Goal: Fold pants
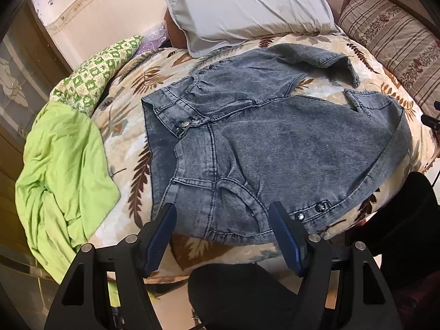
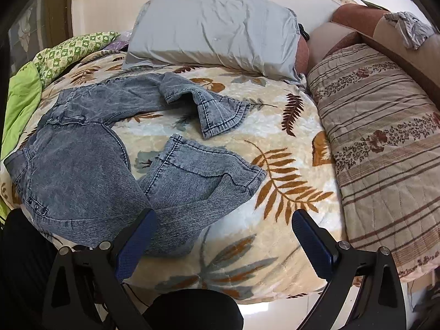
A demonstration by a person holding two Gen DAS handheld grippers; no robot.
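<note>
Grey-blue acid-washed denim pants [image 1: 275, 137] lie spread on a leaf-patterned bed cover [image 1: 129, 126], waistband to the left, both legs bent with the hems turned back. My left gripper [image 1: 222, 214] is open above the near hip of the pants, empty. In the right wrist view the pants [image 2: 82, 170] lie on the left half of the bed, with the two leg ends [image 2: 220, 115] curled towards the middle. My right gripper [image 2: 224, 220] is open and empty, above the near leg's lower part and the bed cover [image 2: 275, 143].
A grey pillow [image 2: 214, 33] lies at the head of the bed. A striped floral quilt [image 2: 385, 137] runs along the right side. A lime-green cloth [image 1: 63, 170] and a green checked cloth [image 1: 93, 77] lie at the left edge. Pale floor shows below the bed's front edge.
</note>
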